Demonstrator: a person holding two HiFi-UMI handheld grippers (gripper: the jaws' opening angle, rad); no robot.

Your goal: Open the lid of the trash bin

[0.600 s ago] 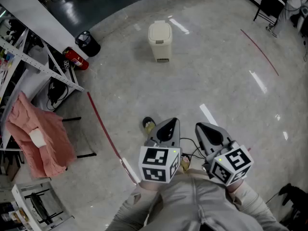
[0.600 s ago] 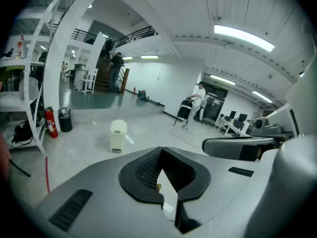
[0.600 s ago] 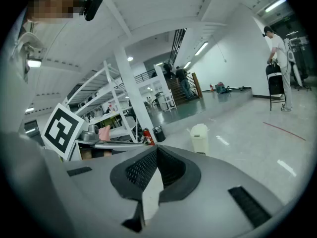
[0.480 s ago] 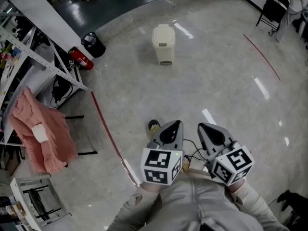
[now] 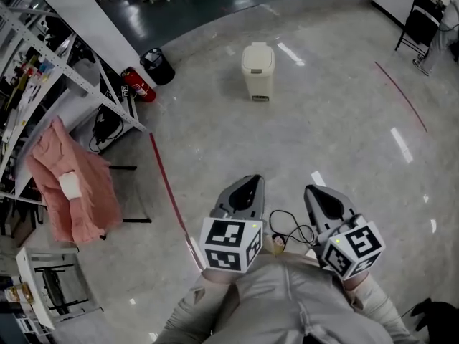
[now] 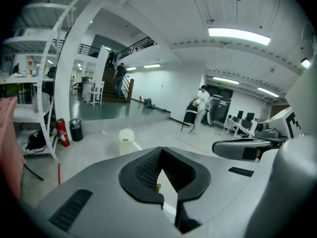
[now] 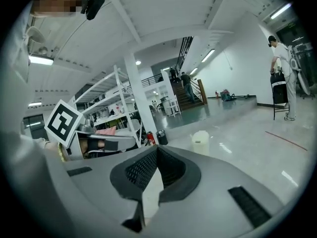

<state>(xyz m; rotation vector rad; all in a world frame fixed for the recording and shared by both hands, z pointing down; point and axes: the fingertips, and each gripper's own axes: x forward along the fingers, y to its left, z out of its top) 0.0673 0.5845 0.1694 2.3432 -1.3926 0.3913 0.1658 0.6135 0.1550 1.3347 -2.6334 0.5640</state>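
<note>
Head view: the left gripper (image 5: 251,181) and the right gripper (image 5: 316,190) are held side by side close to the person's torso. Both point forward over the floor (image 5: 337,120). Each carries its marker cube at the rear.

Left gripper state: the left gripper view shows its fingers (image 6: 143,170) pressed together at the tips, with nothing between them.

Right gripper state: the right gripper view shows its fingers (image 7: 141,168) likewise closed tip to tip, with nothing held.

Trash bin (image 5: 257,74): cream-coloured and upright on the floor, well ahead of both sets of fingertips and touched by neither. In the head view it stands almost straight ahead of the left fingers, and ahead and to the left of the right fingers. Its lid (image 5: 257,53) is down, closed on the body.

Other items:
- A red fire extinguisher (image 5: 139,84) and a black bin (image 5: 158,65) stand just beside each other, far ahead and to the left of the left fingers.
- A pink cloth (image 5: 72,185) hangs to the left of the left fingers, well apart from them.
- A red line (image 5: 166,185) on the floor runs just left of the left gripper.
- A thin black cable (image 5: 285,224) lies looped between the two grippers, behind the fingertips.
</note>
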